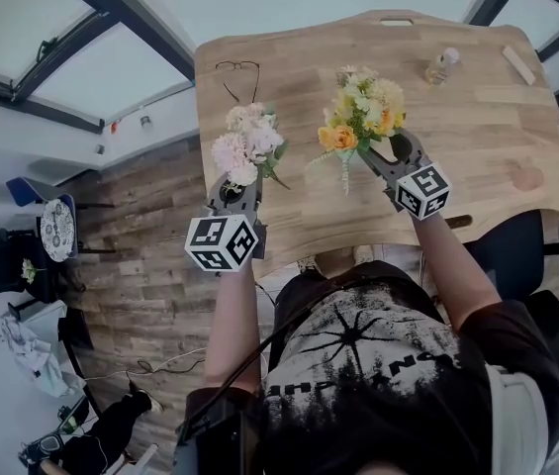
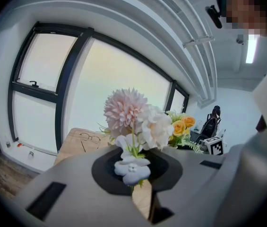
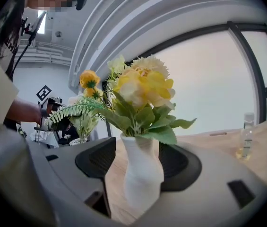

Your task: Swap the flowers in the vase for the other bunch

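Note:
A pink and white bunch (image 1: 247, 144) stands upright over the table's left part, and my left gripper (image 1: 230, 194) is shut on its stems. In the left gripper view the blooms (image 2: 133, 119) rise just past the closed jaws. To the right, a yellow and orange bunch (image 1: 361, 115) sits in a white vase (image 3: 142, 183) on the table. My right gripper (image 1: 390, 151) has its jaws spread wide around that vase. A gap shows between the left pad (image 3: 98, 157) and the vase. From the head view the vase is hidden under the flowers.
On the wooden table (image 1: 477, 137) lie a pair of glasses (image 1: 239, 75) at the far left, a small clear bottle (image 1: 443, 64) and a wooden block (image 1: 518, 64) at the far right. A black chair (image 1: 516, 245) stands by the near right edge.

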